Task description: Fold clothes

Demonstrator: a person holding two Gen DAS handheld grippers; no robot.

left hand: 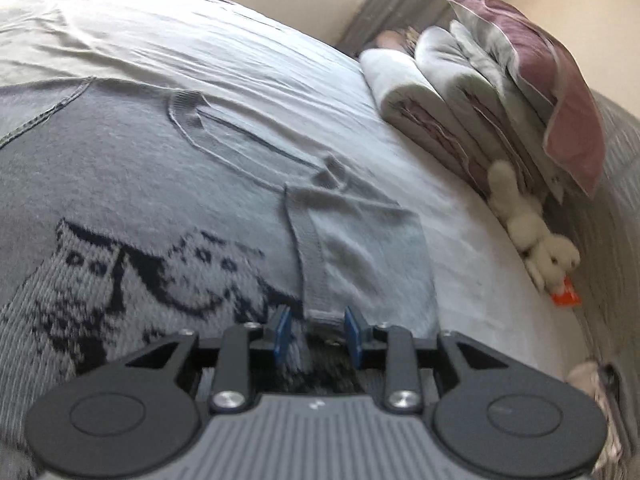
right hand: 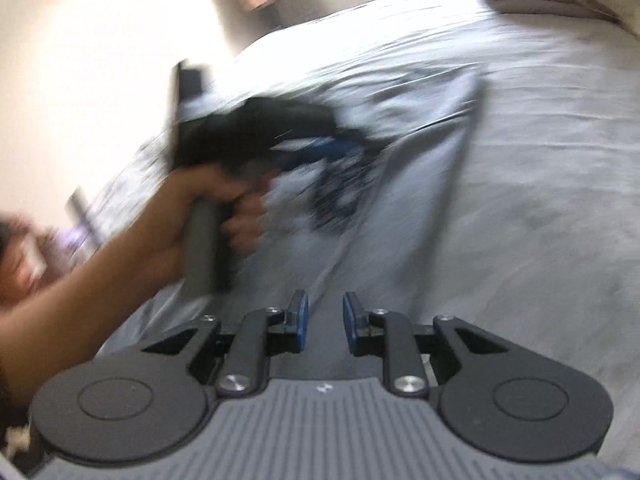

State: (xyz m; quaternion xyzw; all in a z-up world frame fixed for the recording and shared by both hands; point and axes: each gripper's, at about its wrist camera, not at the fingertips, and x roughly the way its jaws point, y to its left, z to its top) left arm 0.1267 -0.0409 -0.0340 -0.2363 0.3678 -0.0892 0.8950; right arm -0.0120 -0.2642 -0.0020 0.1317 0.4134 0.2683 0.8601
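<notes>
A grey knit sweater (left hand: pixel 132 168) with a dark animal pattern lies spread flat on the bed. One sleeve (left hand: pixel 360 248) is folded over its body. The sleeve's cuff (left hand: pixel 324 312) lies between the blue pads of my left gripper (left hand: pixel 318 320), which stand apart and do not press on it. In the right wrist view, which is blurred, my right gripper (right hand: pixel 324 320) hangs open low over the sweater's edge (right hand: pixel 452 152), with nothing pinched. Beyond it a person's hand (right hand: pixel 224 216) holds the left gripper above the patterned part.
Folded blankets and pillows (left hand: pixel 460 100) are stacked along the bed's right side, with a white plush toy (left hand: pixel 536 236) and an orange tag (left hand: pixel 566 294) below them. The pale sheet (left hand: pixel 460 248) lies bare right of the sweater. A curtain (left hand: pixel 384 4) hangs behind.
</notes>
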